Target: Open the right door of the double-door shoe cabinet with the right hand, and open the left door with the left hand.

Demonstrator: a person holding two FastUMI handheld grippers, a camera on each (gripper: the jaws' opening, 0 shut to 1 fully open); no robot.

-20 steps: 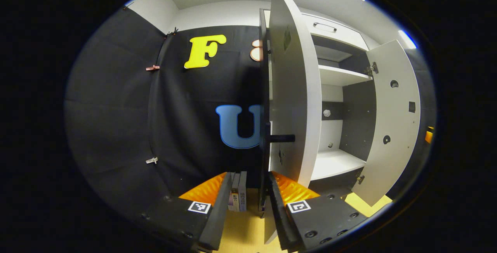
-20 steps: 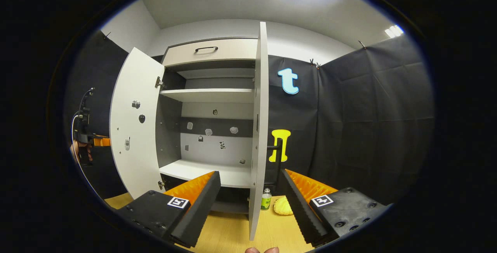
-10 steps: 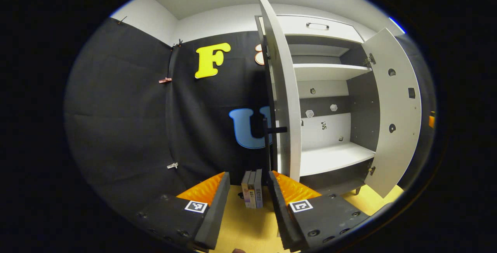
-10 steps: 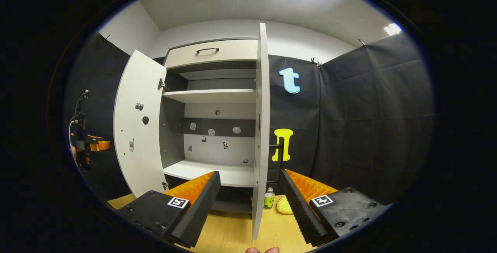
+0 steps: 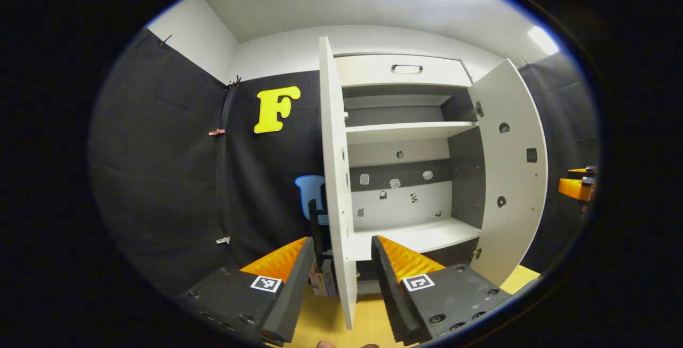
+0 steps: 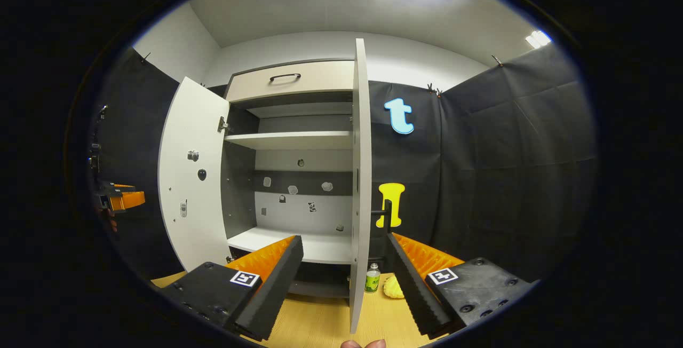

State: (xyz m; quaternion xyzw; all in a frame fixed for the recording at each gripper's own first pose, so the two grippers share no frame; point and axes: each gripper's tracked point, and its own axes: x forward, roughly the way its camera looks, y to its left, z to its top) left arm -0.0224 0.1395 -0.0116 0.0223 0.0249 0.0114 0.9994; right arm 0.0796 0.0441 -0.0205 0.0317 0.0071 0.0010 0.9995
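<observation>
Both doors swung wide. Left door (image 5: 337, 177) edge-on at 12 o'clock between parted left claw (image 5: 337, 278) fingers, untouched. Right door (image 6: 360, 177) likewise, upright inside parted right claw (image 6: 344, 278).

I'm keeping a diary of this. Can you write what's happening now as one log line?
left door: open | right door: open | left hand-held gripper: open, door edge between fingers | right hand-held gripper: open, same | shelves: bare
</observation>
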